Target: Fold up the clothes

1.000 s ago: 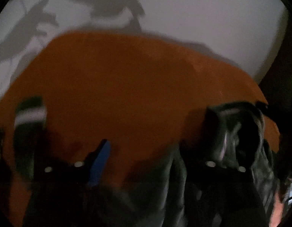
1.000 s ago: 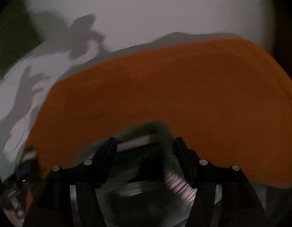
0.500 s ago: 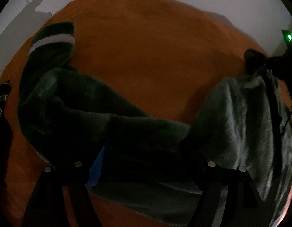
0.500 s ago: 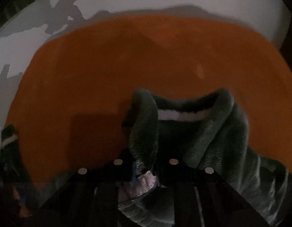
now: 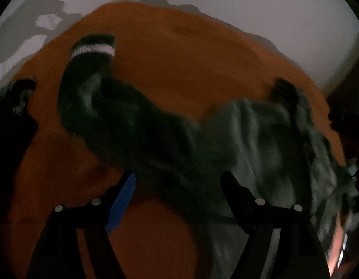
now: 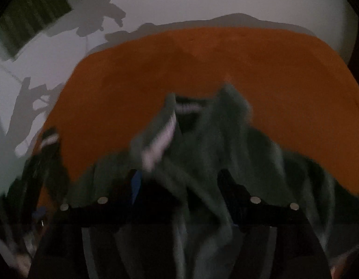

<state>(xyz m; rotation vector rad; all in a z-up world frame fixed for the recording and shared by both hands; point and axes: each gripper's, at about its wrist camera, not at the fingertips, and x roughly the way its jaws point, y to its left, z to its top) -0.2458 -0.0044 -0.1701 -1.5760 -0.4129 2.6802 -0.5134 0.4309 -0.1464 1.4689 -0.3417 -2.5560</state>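
Observation:
A dark green fleece garment [image 5: 170, 139] lies spread on the orange cover [image 5: 179, 58]. Its sleeve ends in a white-striped cuff [image 5: 93, 48] at the upper left. My left gripper [image 5: 179, 183] hovers above the garment's near edge, jaws wide open, with no cloth pinched between its blue pad [image 5: 123, 200] and the other finger. In the right wrist view the garment's collar [image 6: 179, 114], with its white stripe, sits bunched and blurred just ahead of my right gripper [image 6: 179, 181]. Its jaws are opening, and loose cloth hangs between them without being pressed.
The orange cover [image 6: 249, 74] ends at a pale surface [image 6: 202, 0] crossed by shadows. A dark green slatted thing [image 6: 33, 16] sits at the far upper left. Another dark bundle [image 5: 14, 107] lies at the cover's left edge.
The left gripper has drawn back from the cloth, and the spread garment with its cuffed sleeve has come into view. The right gripper shut on the collar half a second ago and now stands apart.

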